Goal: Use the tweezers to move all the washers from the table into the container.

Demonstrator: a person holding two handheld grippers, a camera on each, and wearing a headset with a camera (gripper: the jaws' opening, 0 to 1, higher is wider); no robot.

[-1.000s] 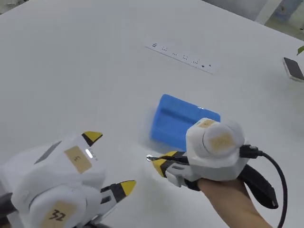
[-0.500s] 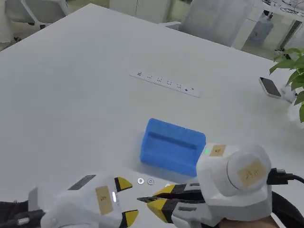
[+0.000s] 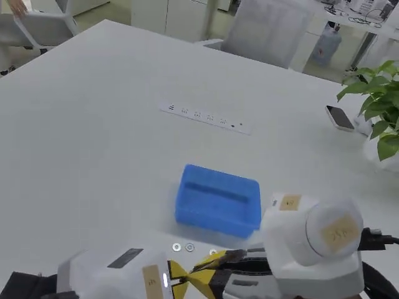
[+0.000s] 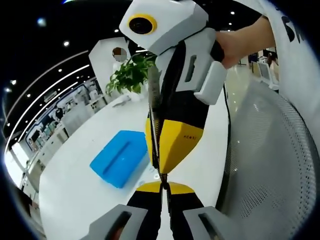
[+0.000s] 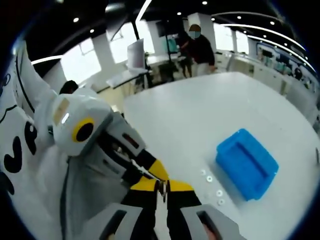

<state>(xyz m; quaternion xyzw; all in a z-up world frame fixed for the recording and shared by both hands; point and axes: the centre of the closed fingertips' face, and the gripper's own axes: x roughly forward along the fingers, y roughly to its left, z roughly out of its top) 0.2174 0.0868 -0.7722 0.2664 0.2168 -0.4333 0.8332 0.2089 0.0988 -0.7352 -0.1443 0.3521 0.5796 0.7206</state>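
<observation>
1. Tweezers of thin metal (image 4: 153, 105) clamped between the yellow-tipped jaws of the right gripper (image 5: 162, 186)
2. Jaws of the left gripper (image 4: 164, 189) together, nose to nose with the tweezers' tip; pinching it or not, cannot tell
3. Small silver ring washers (image 3: 177, 248) lie on the white table (image 3: 112, 124), just in front of the blue rectangular plastic container (image 3: 215, 221)
4. Tan paper sticker (image 3: 340, 232) on right gripper: handwritten digits, unreadable

the right gripper (image 3: 209, 274) hides most of the tweezers (image 3: 232, 254) in the head view; the bottom edge cuts off the left gripper (image 3: 177, 278).
</observation>
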